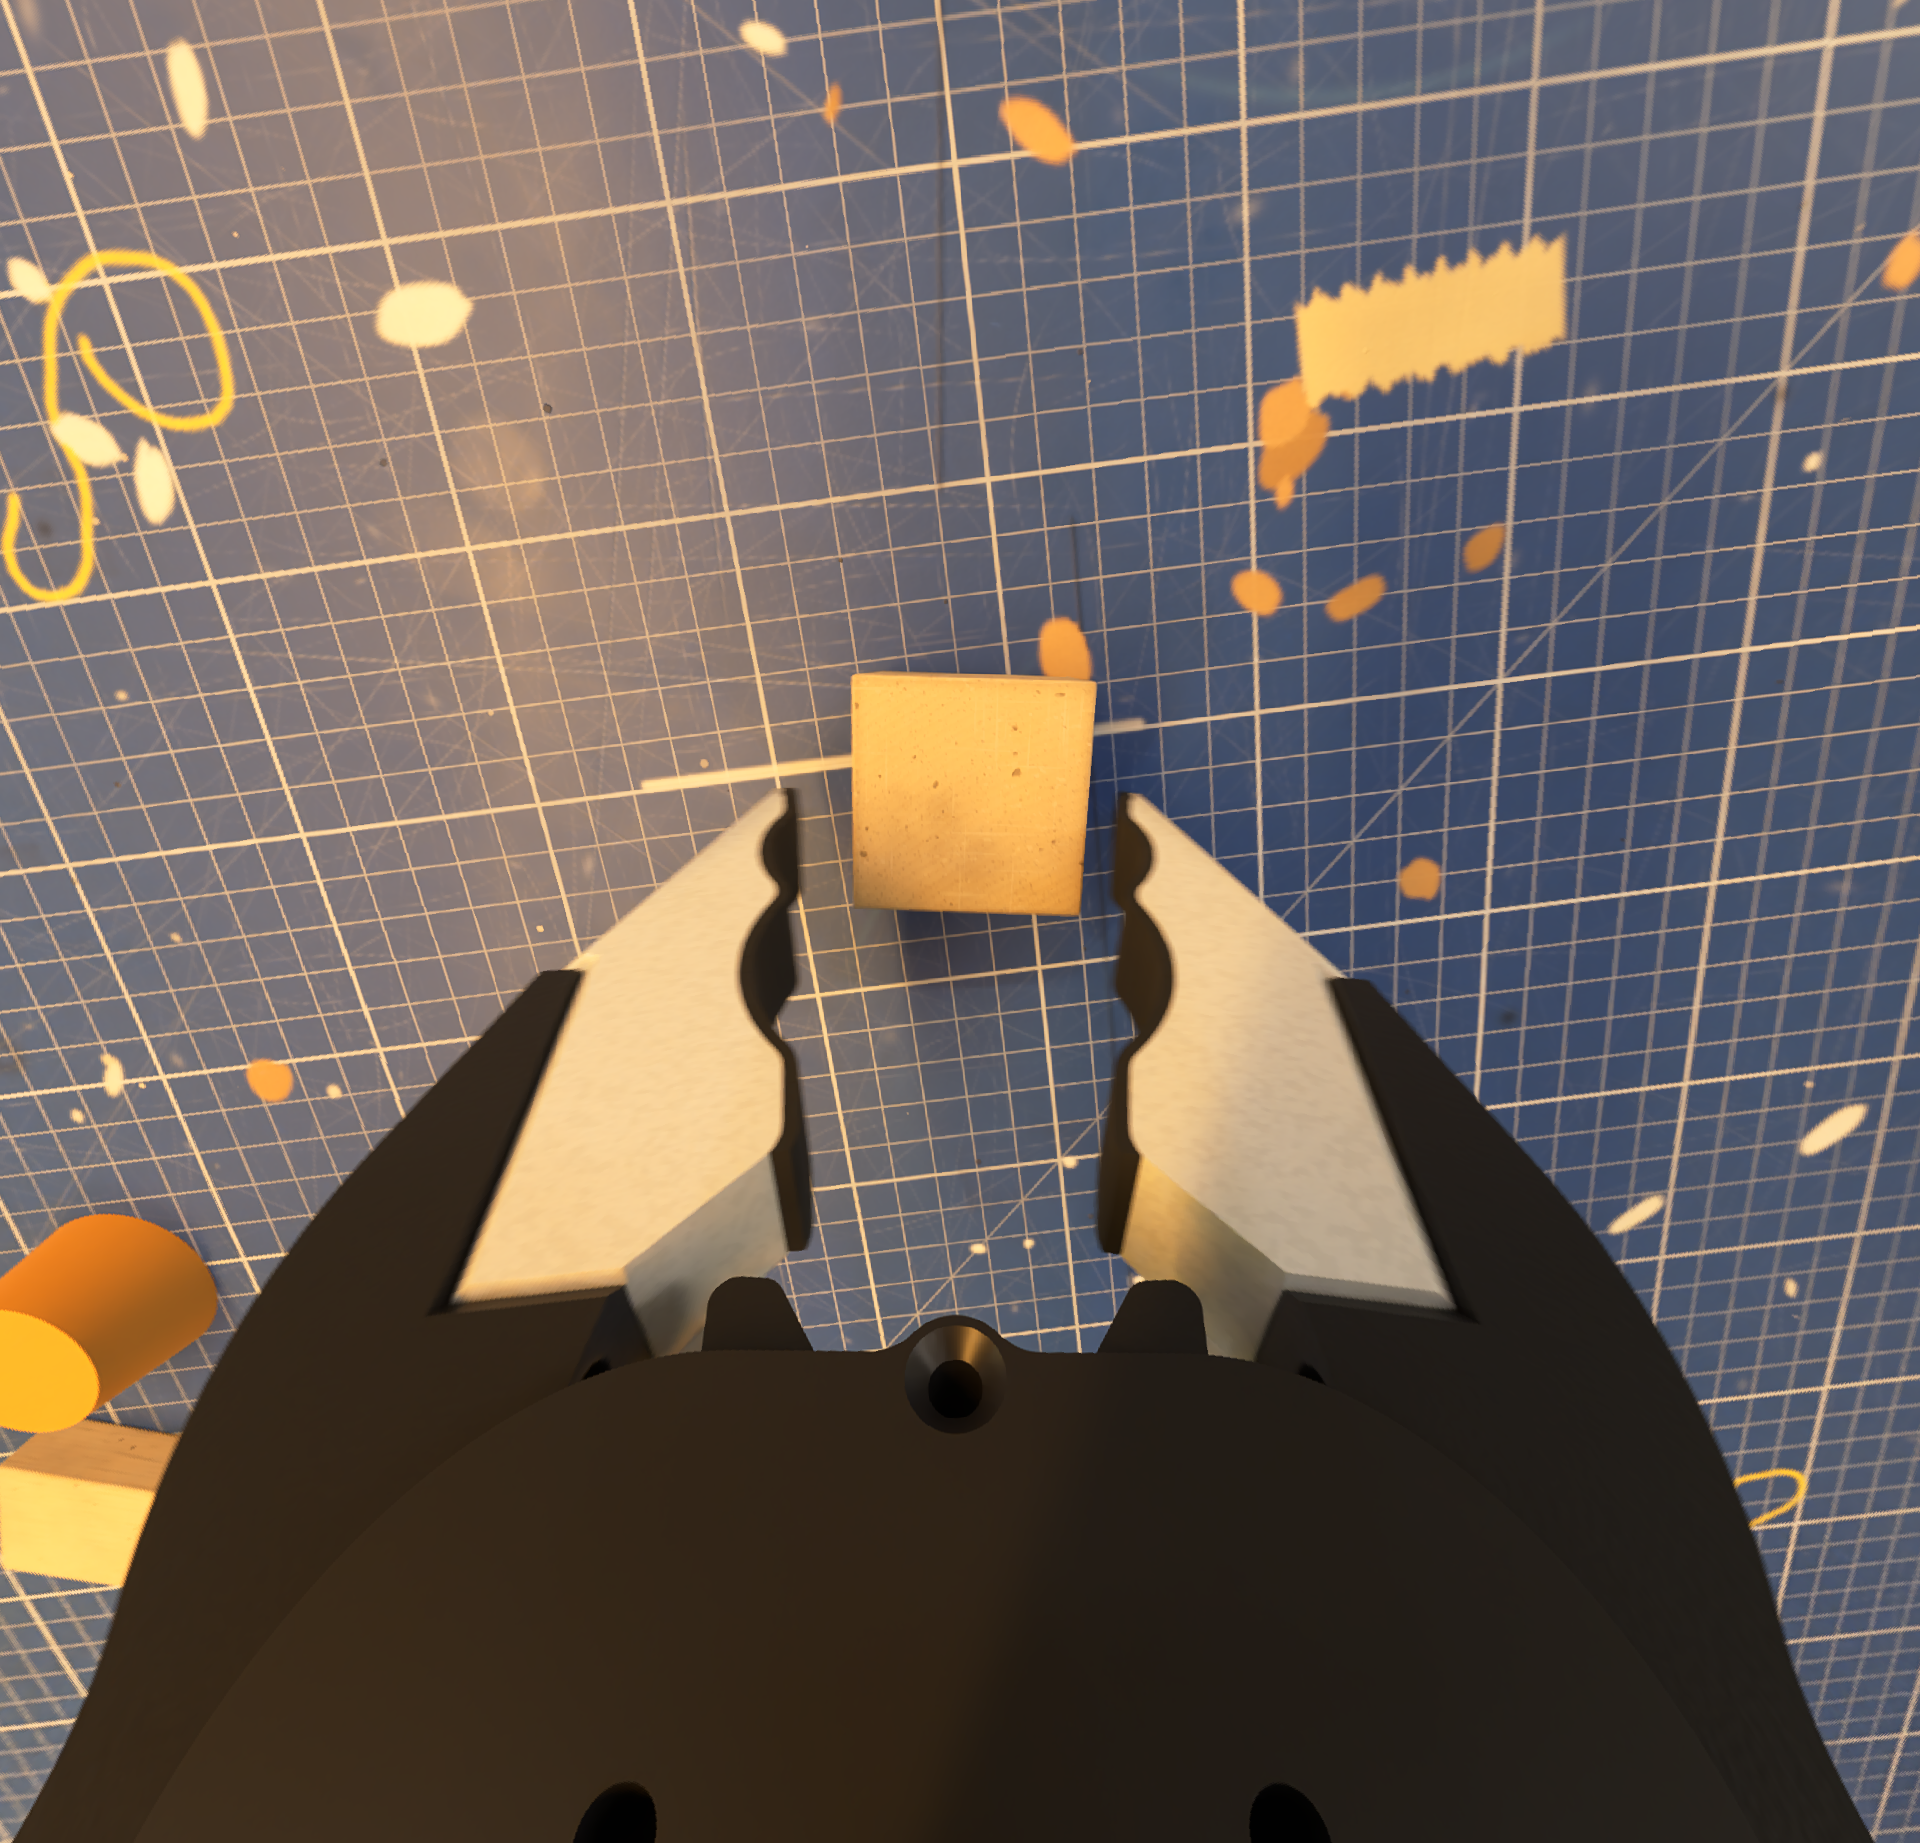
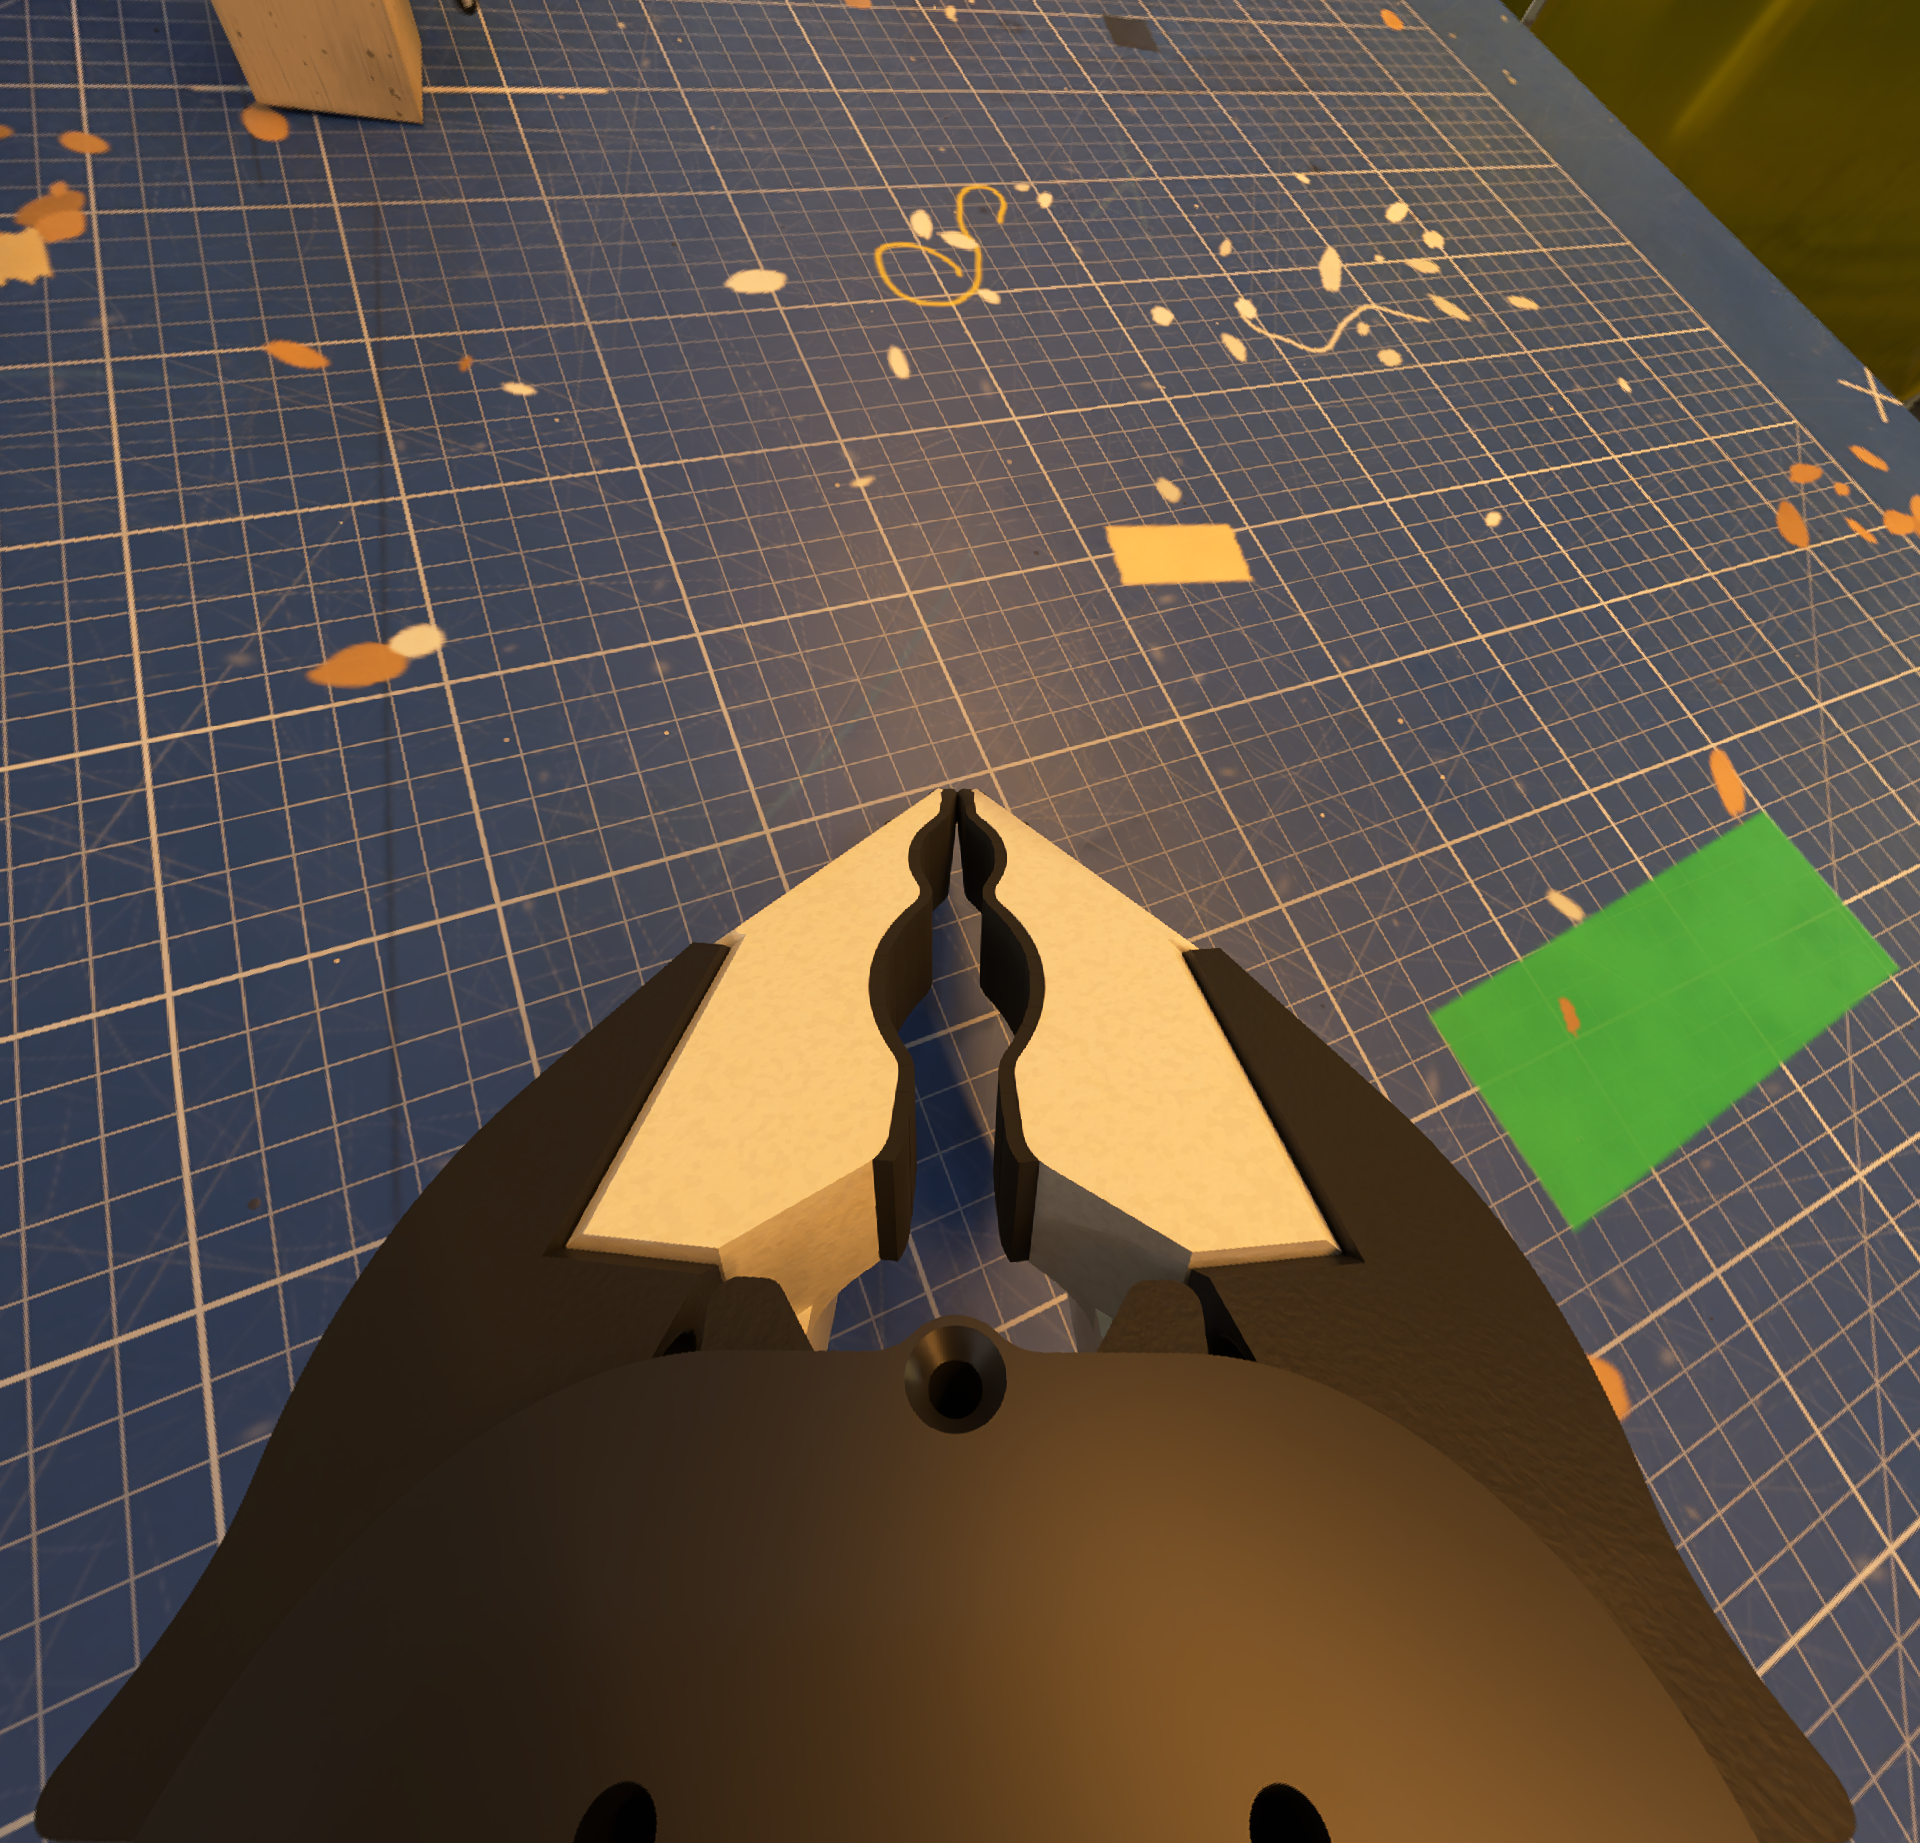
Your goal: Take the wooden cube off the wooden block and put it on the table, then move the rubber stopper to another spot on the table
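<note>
Left gripper [image 1: 956, 848] spread wide, gripping nothing, straddling wooden cube [image 1: 968, 794] resting on table [image 1: 520, 598] just past fingertips; apparently set down. Rubber stopper [image 1: 88, 1320] lower left, beside wooden block [image 1: 73, 1502]. Right gripper [image 2: 956, 806] pinched closed, empty, parked well apart.

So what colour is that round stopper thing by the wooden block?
Orange. The rubber stopper shows best in the left wrist view, at the lower left.

Right gripper [image 2: 956, 801], fingertips together, above the blue cutting mat [image 2: 623, 546]; wooden cube [image 2: 322, 27] far left, green patch [image 2: 1662, 1014] near right.
</note>
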